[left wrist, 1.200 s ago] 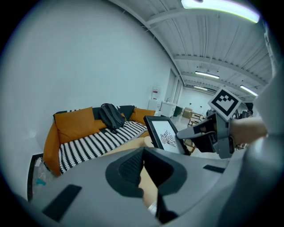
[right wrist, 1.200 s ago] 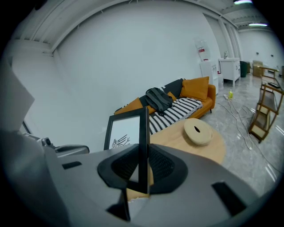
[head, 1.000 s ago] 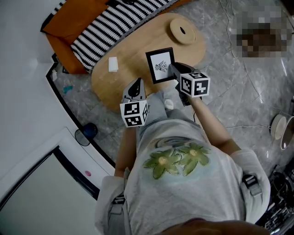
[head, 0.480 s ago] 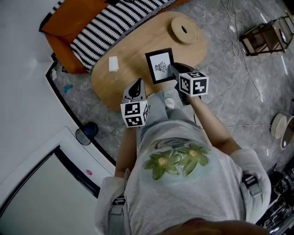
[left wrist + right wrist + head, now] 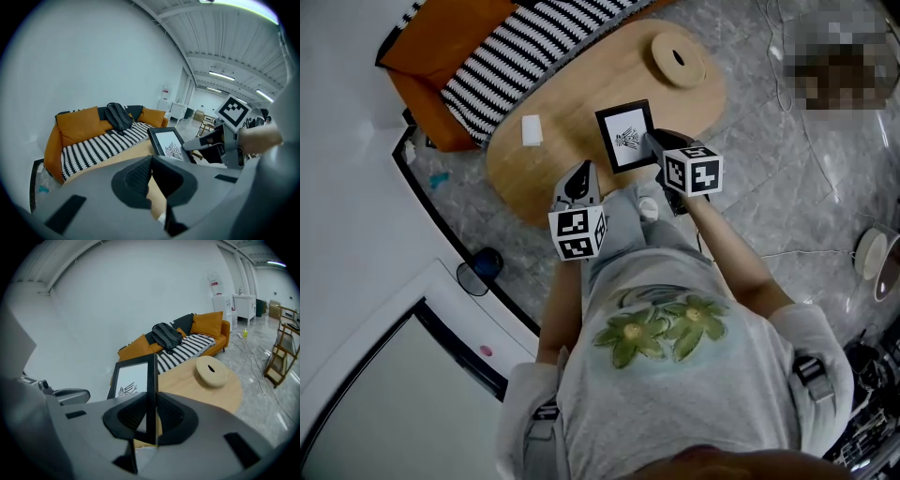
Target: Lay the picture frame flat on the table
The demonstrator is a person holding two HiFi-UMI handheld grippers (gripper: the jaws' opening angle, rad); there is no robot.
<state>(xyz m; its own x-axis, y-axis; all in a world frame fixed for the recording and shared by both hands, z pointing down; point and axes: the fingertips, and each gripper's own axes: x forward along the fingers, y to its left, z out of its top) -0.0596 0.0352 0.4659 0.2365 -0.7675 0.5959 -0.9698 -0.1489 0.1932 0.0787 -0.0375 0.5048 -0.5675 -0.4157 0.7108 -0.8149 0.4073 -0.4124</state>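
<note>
While the right gripper (image 5: pixel 151 423) pinches the upright black rectangular picture frame (image 5: pixel 625 137) by its side edge, long axis vertical above the oval wooden table (image 5: pixel 551 141), the left gripper (image 5: pixel 150 174) hangs nearby, pressed together, empty.

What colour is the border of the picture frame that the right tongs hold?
Black; the picture frame shows it best in the head view.

Left gripper (image 5: pixel 152 161) fingers meet; right gripper (image 5: pixel 188 146) grips picture frame (image 5: pixel 167 142).
</note>
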